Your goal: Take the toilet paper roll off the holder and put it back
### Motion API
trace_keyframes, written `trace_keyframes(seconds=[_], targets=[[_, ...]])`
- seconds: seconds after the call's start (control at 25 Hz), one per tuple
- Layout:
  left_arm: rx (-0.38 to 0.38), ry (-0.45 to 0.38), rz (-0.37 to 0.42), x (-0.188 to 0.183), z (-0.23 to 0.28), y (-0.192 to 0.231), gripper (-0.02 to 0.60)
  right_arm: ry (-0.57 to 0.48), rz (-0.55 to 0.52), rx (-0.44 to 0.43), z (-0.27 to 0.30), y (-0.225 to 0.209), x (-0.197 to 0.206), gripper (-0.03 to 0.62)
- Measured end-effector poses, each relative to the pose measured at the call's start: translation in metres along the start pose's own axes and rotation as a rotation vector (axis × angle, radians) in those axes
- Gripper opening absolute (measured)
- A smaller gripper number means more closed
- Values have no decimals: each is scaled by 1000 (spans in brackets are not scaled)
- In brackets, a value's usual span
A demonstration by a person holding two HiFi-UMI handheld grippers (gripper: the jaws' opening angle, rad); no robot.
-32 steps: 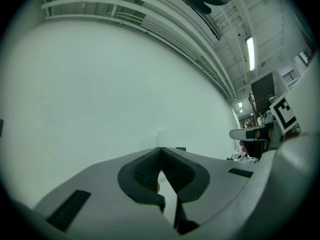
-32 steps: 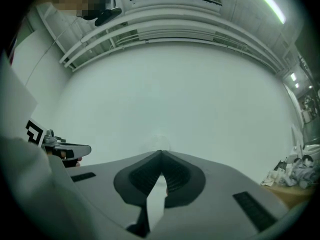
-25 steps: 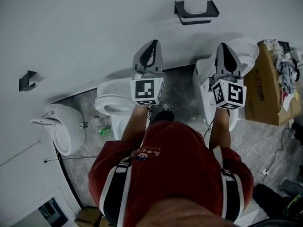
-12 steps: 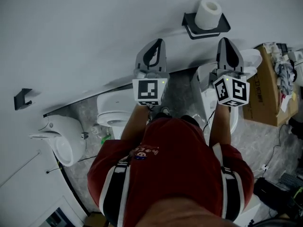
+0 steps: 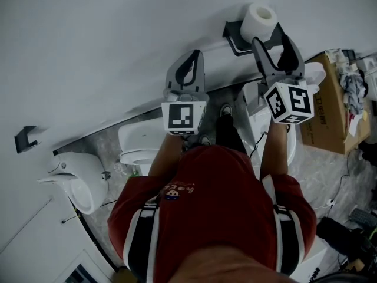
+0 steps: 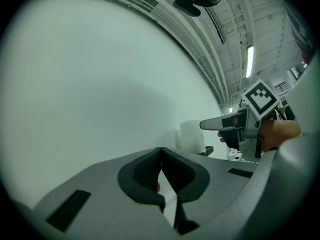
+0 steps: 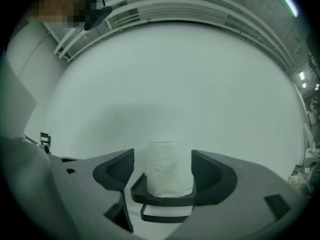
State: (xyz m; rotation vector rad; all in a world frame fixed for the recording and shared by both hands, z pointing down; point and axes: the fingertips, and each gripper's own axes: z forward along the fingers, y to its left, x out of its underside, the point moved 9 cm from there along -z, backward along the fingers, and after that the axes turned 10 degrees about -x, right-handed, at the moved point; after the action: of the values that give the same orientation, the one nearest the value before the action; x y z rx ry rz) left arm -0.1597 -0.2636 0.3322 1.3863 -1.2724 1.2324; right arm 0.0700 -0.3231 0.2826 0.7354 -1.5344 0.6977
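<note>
A white toilet paper roll [image 5: 259, 21] stands upright in a black wall holder [image 5: 232, 35] on the pale wall. My right gripper [image 5: 272, 41] is just short of it, and its jaws have just been opening. In the right gripper view the roll [image 7: 169, 169] shows between the spread fingers with nothing pressing on it, above the holder's rim [image 7: 165, 200]. My left gripper [image 5: 191, 56] is shut and empty, pointing at bare wall left of the holder. Its pads meet in the left gripper view [image 6: 160, 153], where the roll [image 6: 191, 136] and right gripper [image 6: 222, 125] show at the right.
Below stand a toilet [image 5: 138, 143], a second toilet [image 5: 253, 108] under the holder, and a urinal [image 5: 79, 175] at the left. A cardboard box [image 5: 330, 111] with clutter is at the right. A small black hook [image 5: 23, 137] sticks from the wall.
Both grippers have moved forward toward the wall. The right gripper's jaws went from shut to open and now flank the roll.
</note>
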Motion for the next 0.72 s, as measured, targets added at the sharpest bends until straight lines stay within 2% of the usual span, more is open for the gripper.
trace_keyframes(seconds=[0.24,0.52,0.72], targets=[[-1,-9,-15,3,21,-8,18,49,-5,-60,29,-18,-3,424],[-9,11,12,14,41,-10,18,81,-35,-108,52,-28,-3,431],[-17,11,-13,19,50,-13,18,115,-57,-151,63,-30,2,431]])
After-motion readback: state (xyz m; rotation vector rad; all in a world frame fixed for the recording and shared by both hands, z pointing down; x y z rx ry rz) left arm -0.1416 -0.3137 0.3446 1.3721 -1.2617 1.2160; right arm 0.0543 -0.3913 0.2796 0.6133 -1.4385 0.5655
